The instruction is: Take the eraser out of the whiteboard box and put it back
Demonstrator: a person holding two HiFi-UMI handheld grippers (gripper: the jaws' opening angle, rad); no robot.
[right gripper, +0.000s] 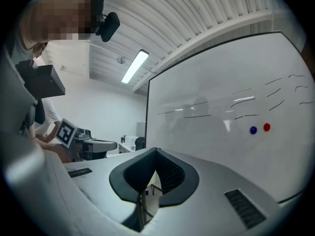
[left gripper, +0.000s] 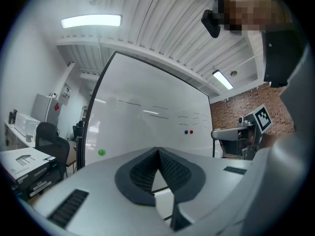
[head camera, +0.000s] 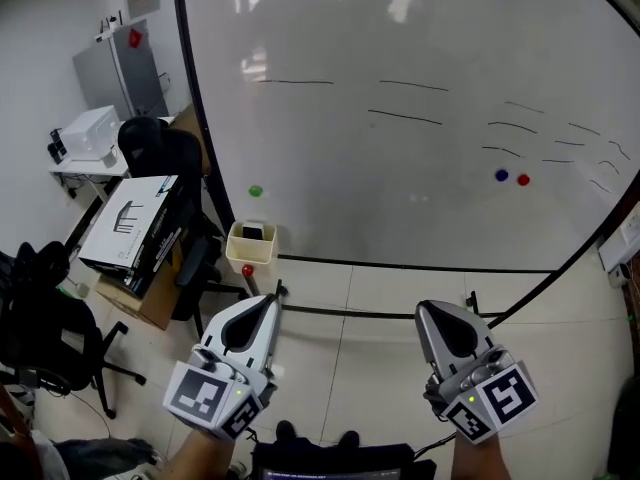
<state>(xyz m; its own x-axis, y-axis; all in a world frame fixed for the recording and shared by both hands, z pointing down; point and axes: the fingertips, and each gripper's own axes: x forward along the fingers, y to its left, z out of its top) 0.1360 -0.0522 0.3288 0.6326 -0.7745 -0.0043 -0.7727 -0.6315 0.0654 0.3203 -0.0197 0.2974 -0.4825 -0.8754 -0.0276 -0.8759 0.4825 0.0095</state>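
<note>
Eraser point(head camera: 253, 232) looks to be in the whiteboard box point(head camera: 250, 248): there's a dark block in the open top of the cream box at the whiteboard's point(head camera: 400, 118) lower-left edge. It's small in the head view, so I'm only fairly sure it's the eraser.

Step in hand: ambiguous. Eraser in the box fits either "due to come out" or "put back, job closed". These views don't separate the two, so I'm not calling a next move.

- Left gripper point(head camera: 271, 299): jaws pressed together at the tips, nothing between them, touching nothing.
- Right gripper point(head camera: 425, 311): same, pads closed, empty.

Both point level at the board from the near side, well apart from the box. The box sits far and slightly left of the left gripper. Neither is placed to work on it as they stand.
</note>
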